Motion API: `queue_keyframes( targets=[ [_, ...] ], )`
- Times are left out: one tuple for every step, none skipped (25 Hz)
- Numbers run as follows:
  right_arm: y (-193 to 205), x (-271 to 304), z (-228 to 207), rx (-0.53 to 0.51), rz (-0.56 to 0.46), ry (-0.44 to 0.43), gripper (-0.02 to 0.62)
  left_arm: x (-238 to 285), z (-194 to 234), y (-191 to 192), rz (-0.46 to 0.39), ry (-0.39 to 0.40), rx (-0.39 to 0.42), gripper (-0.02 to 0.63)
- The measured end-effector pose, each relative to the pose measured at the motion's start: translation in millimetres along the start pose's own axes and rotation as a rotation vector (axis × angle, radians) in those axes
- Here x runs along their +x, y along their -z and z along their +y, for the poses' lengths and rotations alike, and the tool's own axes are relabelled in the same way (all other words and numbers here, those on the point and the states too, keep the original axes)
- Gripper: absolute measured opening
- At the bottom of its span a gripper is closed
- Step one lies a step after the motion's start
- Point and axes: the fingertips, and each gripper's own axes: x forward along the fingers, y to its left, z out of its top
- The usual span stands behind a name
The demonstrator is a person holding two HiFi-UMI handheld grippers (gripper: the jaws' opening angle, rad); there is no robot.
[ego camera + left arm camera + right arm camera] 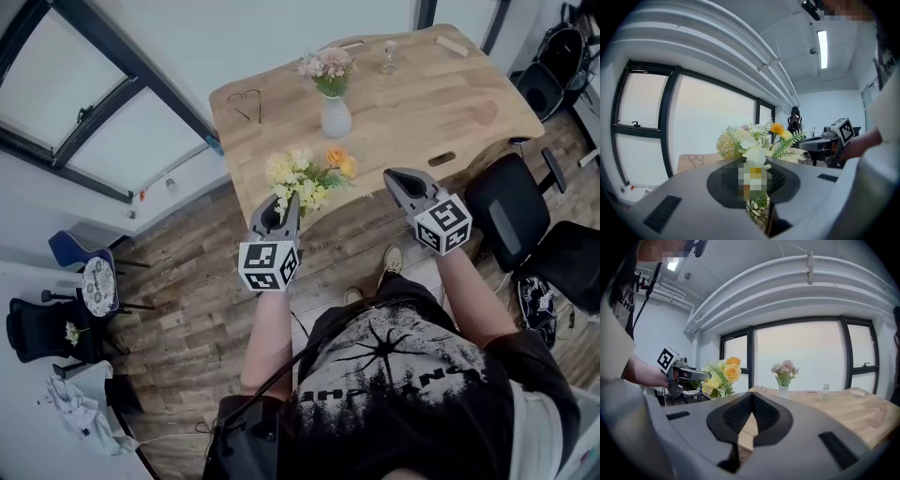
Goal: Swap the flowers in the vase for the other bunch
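left gripper (287,201) pinches the yellow bunch (309,178) by its stems; right gripper (397,178) is closed tight (nothing in it).

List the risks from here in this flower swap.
1. The pink flowers are still in the white vase, and only the right gripper, shut and empty, is free; pulling them out with nothing steadying the vase may tip it.
2. The left gripper clamps the yellow bunch by thin stems; they could slip or bend, and the bunch hangs by the table edge, so it might drop to the floor.
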Motion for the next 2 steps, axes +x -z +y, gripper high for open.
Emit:
queue_keyframes(
  targets=[
    [1.2, -0.6, -0.8, 0.002, 0.002, 0.002, 0.017, 0.4, 0.1, 0.2, 0.002, 0.0, 0.002, 0.067],
    [2.6, -1.1, -1.4, 0.003, 0.004, 0.004, 0.017, 0.9, 0.1, 0.5, 0.003, 0.0, 0.003, 0.067]
  ],
)
